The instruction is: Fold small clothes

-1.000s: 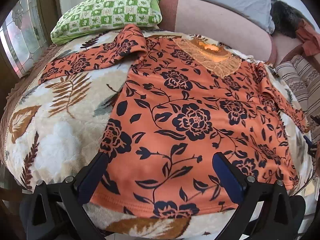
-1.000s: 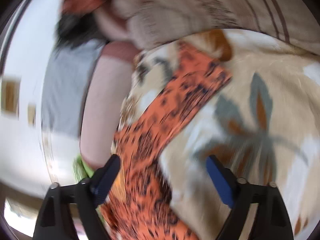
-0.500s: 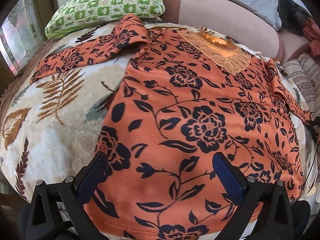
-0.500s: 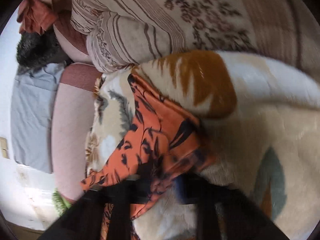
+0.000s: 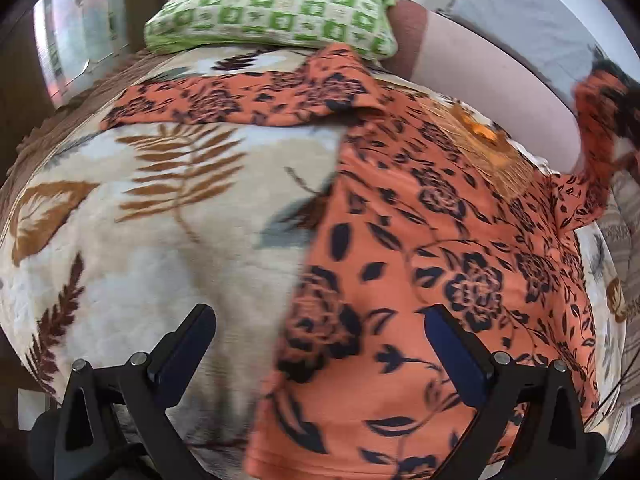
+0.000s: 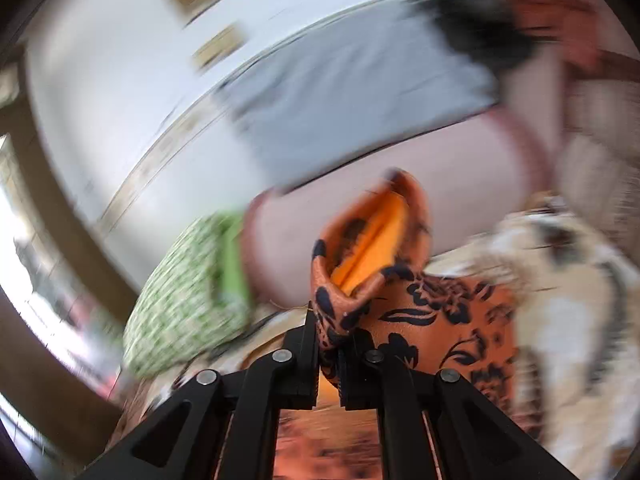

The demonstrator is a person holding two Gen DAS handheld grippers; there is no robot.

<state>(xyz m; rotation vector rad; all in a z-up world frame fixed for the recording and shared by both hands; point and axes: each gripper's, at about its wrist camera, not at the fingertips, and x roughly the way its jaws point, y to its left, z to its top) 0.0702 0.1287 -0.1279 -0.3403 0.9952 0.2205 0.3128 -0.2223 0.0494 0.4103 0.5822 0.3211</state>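
One garment: orange floral top (image 5: 432, 240), thin, limp, light; lies on bed blanket (image 5: 160, 240).
Left tool (image 5: 320, 344): wide, over hem edge.
Right tool (image 6: 330, 344): clamped on sleeve cuff (image 6: 372, 240).
Grip: hem corners, cuffs.

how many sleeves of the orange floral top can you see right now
2. One sleeve lies flat across the blanket below the green pillow; the other sleeve is lifted, pinched in the right gripper.

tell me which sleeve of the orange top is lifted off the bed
The top's right-hand sleeve, pinched in the right tool. The other sleeve lies flat near the green pillow.
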